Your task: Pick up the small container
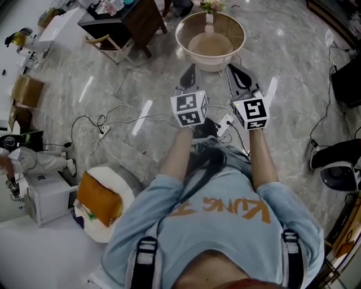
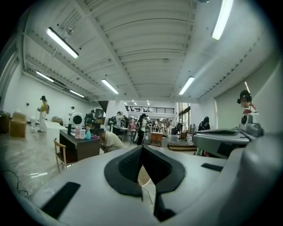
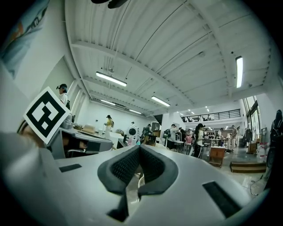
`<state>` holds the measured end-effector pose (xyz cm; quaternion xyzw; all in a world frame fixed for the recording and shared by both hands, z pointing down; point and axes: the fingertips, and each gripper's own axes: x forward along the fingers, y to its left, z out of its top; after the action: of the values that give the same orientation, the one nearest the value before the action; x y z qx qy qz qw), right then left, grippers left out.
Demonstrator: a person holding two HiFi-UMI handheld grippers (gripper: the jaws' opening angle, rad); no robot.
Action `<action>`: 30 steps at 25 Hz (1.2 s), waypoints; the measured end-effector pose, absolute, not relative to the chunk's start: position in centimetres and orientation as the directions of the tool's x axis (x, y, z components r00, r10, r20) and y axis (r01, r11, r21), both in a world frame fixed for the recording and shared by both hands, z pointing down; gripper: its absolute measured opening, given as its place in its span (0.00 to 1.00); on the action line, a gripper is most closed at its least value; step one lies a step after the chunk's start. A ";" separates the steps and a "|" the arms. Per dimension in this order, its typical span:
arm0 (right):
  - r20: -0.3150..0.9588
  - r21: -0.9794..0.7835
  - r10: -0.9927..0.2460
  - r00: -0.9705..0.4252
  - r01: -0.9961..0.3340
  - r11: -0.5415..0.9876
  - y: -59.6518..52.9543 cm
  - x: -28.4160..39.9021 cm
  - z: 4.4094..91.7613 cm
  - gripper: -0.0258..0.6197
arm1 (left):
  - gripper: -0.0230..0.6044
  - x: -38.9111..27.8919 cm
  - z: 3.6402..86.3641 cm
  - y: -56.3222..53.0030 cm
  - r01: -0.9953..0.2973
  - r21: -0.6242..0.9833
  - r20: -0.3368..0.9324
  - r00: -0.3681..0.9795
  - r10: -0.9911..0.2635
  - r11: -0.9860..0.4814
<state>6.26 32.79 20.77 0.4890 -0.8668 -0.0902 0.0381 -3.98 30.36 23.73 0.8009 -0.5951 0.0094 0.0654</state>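
Note:
Both grippers are held side by side at waist height, pointing forward over a marble floor. My left gripper (image 1: 190, 69) is shut with nothing in it, and its dark pads meet at the tip in the left gripper view (image 2: 142, 148). My right gripper (image 1: 232, 70) is likewise shut and empty, its pads pressed together (image 3: 139, 147). Just ahead of the jaws stands a round pale table (image 1: 183, 37). On its far side is a small white vase-like container (image 1: 209, 17) with flowers. Neither gripper touches the table or the container.
White cables and a power strip (image 1: 103, 131) lie on the floor to the left. A dark desk (image 1: 132, 20) with a chair stands at the back left. An orange bag (image 1: 98, 200) rests on a white stool near my left. People work at tables in the distance (image 2: 141, 128).

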 end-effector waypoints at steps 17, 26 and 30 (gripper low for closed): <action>-0.028 0.102 -0.910 -0.413 -0.907 0.408 17.8 9.3 22.9 0.06 | 0.07 -3.7 26.0 15.5 -0.931 0.125 0.117 0.357 -0.927 -0.343; 0.086 -0.027 -0.913 -0.399 -0.917 0.398 2.2 6.0 28.3 0.06 | 0.07 -6.5 30.6 0.8 -0.925 0.114 0.250 0.380 -0.890 -0.363; 0.136 -0.020 -0.907 -0.398 -0.916 0.400 -3.9 5.7 29.0 0.06 | 0.07 -6.8 32.2 -4.9 -0.916 0.099 0.275 0.400 -0.874 -0.388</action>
<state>5.66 -3.88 28.96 0.5460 -0.8349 0.0455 0.0518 -6.78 -4.88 32.23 0.8284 -0.5403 0.0893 0.1178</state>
